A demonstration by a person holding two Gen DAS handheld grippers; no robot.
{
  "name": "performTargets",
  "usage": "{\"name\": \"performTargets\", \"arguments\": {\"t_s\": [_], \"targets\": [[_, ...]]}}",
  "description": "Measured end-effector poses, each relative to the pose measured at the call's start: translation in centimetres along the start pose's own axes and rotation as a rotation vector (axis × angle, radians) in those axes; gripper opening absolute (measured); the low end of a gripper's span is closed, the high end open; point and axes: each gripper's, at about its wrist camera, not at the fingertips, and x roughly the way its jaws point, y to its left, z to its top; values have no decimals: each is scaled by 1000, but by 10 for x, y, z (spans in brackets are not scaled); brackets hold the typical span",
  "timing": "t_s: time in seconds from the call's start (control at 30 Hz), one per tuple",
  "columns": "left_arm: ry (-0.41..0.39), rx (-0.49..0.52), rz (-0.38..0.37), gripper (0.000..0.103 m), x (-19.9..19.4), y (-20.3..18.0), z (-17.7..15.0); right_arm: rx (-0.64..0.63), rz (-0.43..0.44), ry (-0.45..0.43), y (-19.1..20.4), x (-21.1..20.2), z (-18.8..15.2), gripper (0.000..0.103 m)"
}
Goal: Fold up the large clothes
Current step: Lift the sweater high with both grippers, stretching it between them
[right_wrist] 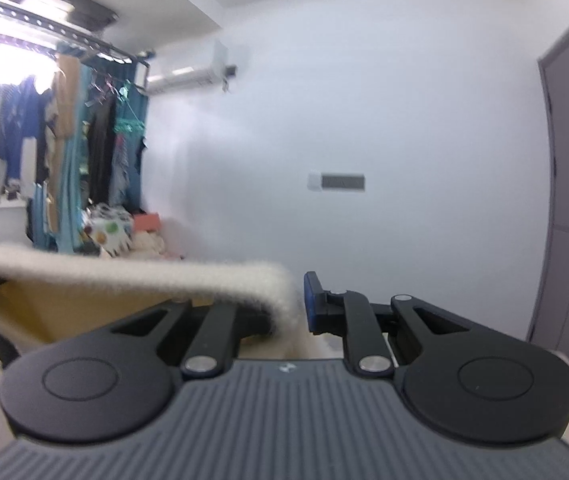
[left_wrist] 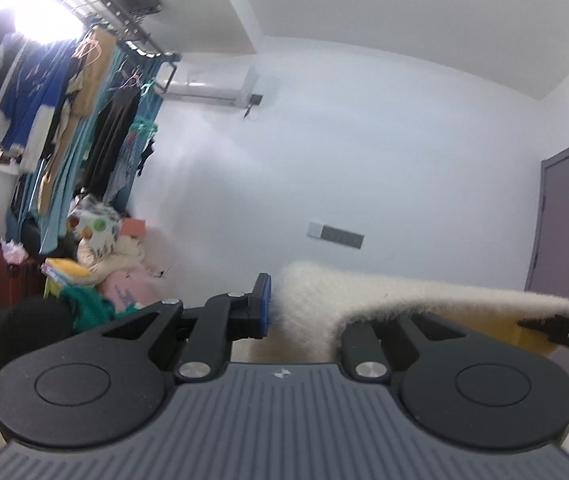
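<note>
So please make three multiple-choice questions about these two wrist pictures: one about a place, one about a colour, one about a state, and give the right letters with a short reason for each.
1. Where does the air conditioner hang?
A. high on the white wall, beside the clothes rack
B. on the floor under the door
C. above the grey door

2. What colour is the fluffy garment between the two grippers?
A. dark blue
B. cream white
C. red

3. In what state is the left gripper?
A. wide open, nothing in it
B. shut on a hanger
C. shut on the fluffy garment

Answers:
1. A: the unit sits near the ceiling, next to the clothes rack.
2. B: its pile looks cream white in both views.
3. C: the cloth runs in beside the blue pad, and its other end goes into the right gripper.
</note>
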Motion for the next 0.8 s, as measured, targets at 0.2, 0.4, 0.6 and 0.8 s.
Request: {"name": "performTargets", "arguments": {"t_s": [0.2, 0.4, 0.6, 0.8], "targets": [[-66, 73, -40, 16, -43, -36, 107, -40, 41, -128, 0, -39, 82, 16], [-83, 116, -91, 17, -67, -69, 179, -76, 36, -246, -7, -66, 143, 16], [-2, 127, -97, 18, -27, -80, 153, -91, 19, -172, -17, -19, 123, 16], [207, 41, -53, 18, 77, -46, 55, -106, 16, 47, -25, 85, 31, 16]]}}
